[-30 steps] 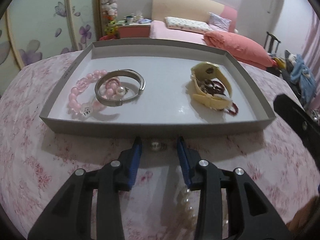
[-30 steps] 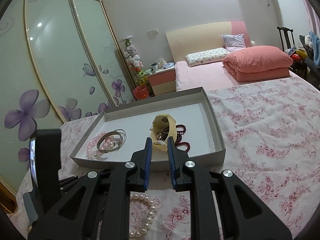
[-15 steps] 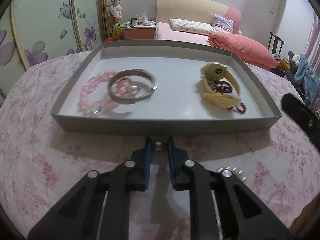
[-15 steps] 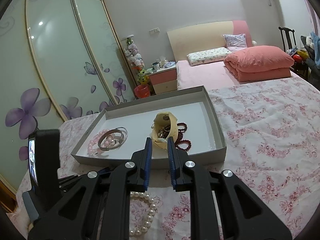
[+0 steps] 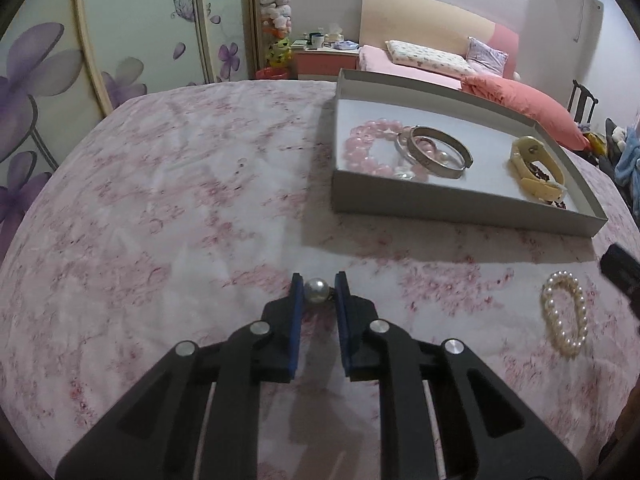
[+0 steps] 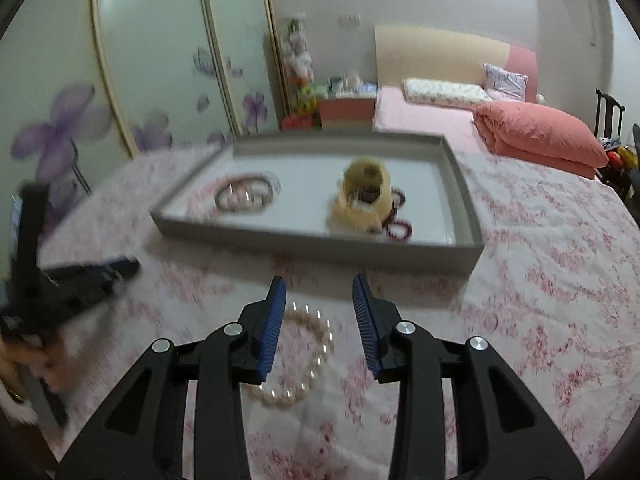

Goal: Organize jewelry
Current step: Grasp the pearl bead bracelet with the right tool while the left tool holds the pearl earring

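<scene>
My left gripper (image 5: 316, 285) is shut on a pearl earring (image 5: 316, 289) above the flowered cloth, left of the grey tray (image 5: 448, 204). The tray holds a pink bead bracelet (image 5: 366, 148), a silver bangle (image 5: 438, 151), a cream watch (image 5: 538, 170) and a dark red bead bracelet. A white pearl bracelet (image 5: 565, 314) lies on the cloth in front of the tray. In the right wrist view my right gripper (image 6: 319, 292) hovers over that pearl bracelet (image 6: 308, 360) with its jaws opening and nothing pressed between them. The left gripper (image 6: 92, 276) shows at the left, blurred.
The tray (image 6: 320, 244) stands on a table under a pink flowered cloth (image 5: 180, 200). Behind it are a bed with a coral quilt (image 6: 540, 140), a nightstand (image 6: 344, 114) and wardrobe doors with purple flowers (image 5: 40, 80). A hand (image 6: 24, 364) holds the left gripper.
My left gripper shut on the pearl earring and carried it left, away from the tray front. The right gripper's jaws have parted and it has swung over the pearl bracelet.
</scene>
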Available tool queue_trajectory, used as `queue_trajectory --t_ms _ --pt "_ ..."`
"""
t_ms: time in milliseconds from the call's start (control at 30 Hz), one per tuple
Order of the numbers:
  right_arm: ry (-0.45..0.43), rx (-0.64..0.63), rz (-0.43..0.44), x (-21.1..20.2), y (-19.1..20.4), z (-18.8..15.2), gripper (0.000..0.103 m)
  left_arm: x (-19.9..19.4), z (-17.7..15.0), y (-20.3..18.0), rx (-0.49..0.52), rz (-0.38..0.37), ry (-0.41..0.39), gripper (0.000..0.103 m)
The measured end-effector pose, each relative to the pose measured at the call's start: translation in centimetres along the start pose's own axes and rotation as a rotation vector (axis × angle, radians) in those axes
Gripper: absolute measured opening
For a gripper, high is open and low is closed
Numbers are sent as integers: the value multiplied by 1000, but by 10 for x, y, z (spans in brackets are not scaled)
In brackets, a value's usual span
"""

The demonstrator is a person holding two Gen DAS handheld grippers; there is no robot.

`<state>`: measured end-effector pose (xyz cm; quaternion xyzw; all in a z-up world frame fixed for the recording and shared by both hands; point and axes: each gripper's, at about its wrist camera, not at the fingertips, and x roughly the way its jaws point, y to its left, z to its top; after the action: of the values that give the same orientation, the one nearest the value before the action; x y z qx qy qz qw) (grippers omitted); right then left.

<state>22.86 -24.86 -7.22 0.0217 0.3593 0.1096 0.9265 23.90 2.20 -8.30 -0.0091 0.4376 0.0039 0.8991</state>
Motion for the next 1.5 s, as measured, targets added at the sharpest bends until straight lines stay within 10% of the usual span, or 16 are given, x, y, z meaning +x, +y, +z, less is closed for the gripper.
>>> queue_trajectory --t_ms 467,800,1500 --pt "130 23 -62 14 1 -22 10 -9 -9 0 -8 -13 -6 17" --pt "-110 14 -42 -44 12 1 10 -29 -10 14 -57 -24 -47 17" --pt "-433 -64 -86 -100 48 8 10 -123 -19 -21 96 66 -478 17"
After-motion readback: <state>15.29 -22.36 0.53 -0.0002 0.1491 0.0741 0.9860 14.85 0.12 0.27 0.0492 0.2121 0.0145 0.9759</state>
